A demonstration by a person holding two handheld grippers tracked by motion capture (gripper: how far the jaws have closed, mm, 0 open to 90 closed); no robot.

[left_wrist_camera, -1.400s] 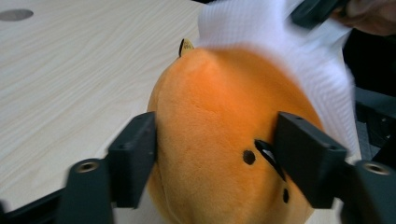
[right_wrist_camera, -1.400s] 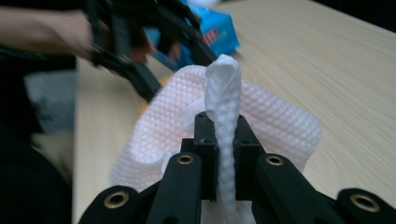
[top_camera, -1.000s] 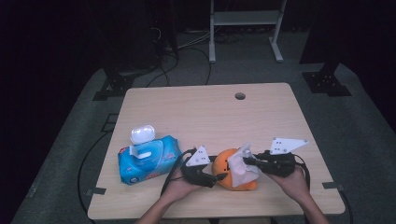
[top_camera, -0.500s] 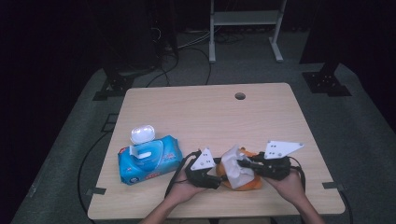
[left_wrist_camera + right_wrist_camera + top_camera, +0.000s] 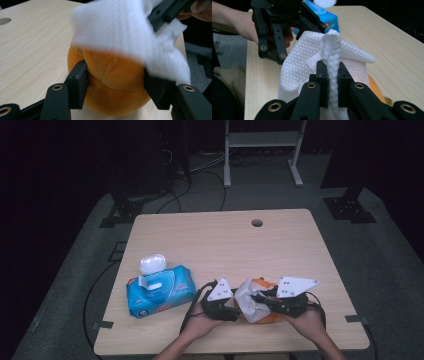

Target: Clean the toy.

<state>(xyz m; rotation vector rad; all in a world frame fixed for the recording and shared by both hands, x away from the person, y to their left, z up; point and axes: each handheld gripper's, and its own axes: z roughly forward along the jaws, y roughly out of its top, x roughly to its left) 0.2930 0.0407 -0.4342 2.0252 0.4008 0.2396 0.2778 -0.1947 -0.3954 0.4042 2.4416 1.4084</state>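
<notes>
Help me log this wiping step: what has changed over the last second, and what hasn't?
The right tool, shut on the white wipe, has drawn it across the orange plush ball toward the left tool. The left tool's jaws have just been closing a little on the ball's sides. The blue wipes pack stayed put with its lid open.

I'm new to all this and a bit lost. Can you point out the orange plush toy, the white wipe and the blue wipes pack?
orange plush toy (image 5: 112, 82), left gripper view, its front.
white wipe (image 5: 332, 62), right gripper view, pinched fold.
blue wipes pack (image 5: 165, 292), high view, its top face.
</notes>
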